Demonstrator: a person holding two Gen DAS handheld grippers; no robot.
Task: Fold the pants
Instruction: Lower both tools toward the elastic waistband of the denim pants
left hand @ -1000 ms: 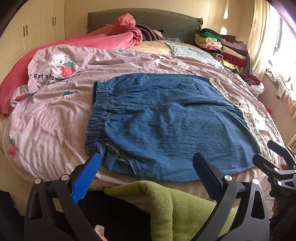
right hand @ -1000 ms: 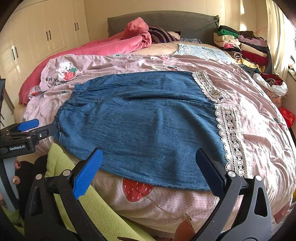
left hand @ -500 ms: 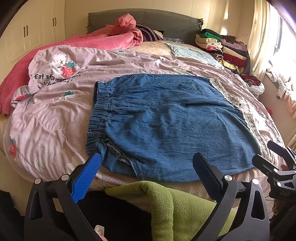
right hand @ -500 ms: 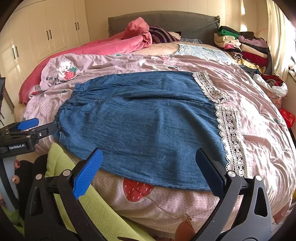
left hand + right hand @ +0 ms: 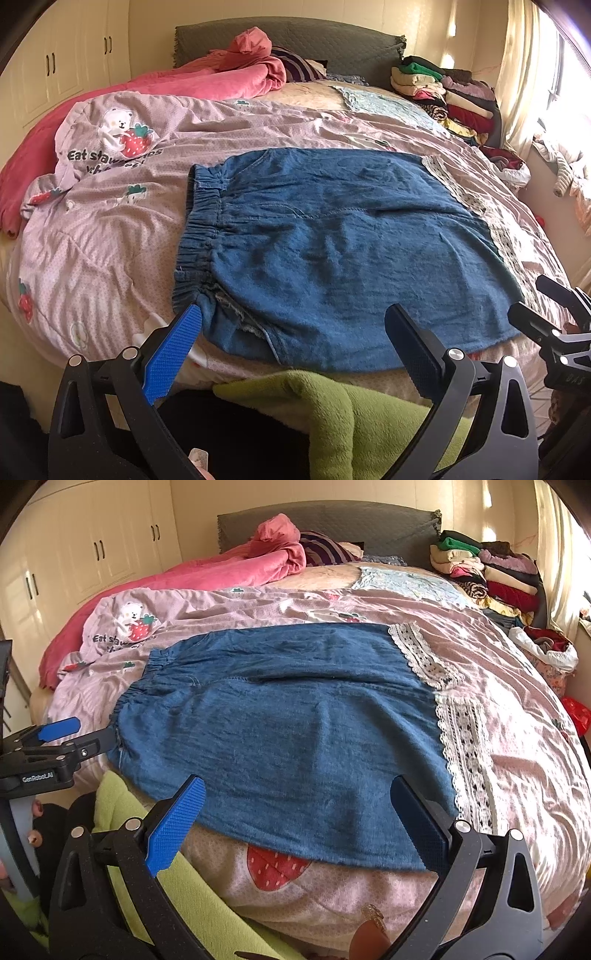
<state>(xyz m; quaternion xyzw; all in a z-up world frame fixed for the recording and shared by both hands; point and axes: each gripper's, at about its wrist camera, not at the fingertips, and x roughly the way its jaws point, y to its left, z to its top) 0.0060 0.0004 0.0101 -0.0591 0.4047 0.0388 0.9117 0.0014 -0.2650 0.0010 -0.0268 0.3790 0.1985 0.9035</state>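
The blue pants (image 5: 343,251) lie flat on the pink bedspread (image 5: 99,236), close to you at the near edge of the bed. The stretchy waistband (image 5: 199,236) is on your left. The white lace hems (image 5: 465,746) are on your right. The near edge of the pants runs along the bed's edge, just past your fingers. There is bare bedspread to the left of the waistband and past the lace on the right. A pink blanket (image 5: 207,81) is bunched up far back by the headboard, and a stack of folded clothes (image 5: 443,92) sits at the far right corner, well apart from the pants. Something fuzzy and green (image 5: 354,410) sits below your grippers.

Compared with one second ago, almost nothing has changed. The pants lie the same way, and both views have only crept a tiny bit.

Your left gripper (image 5: 291,347) is wide open and holds nothing. Its blue pad (image 5: 173,350) is just beside the near waistband corner; you cannot tell if it touches. Your right gripper (image 5: 295,819) is wide open too, with nothing in it, and hangs just in front of the near edge of the pants.
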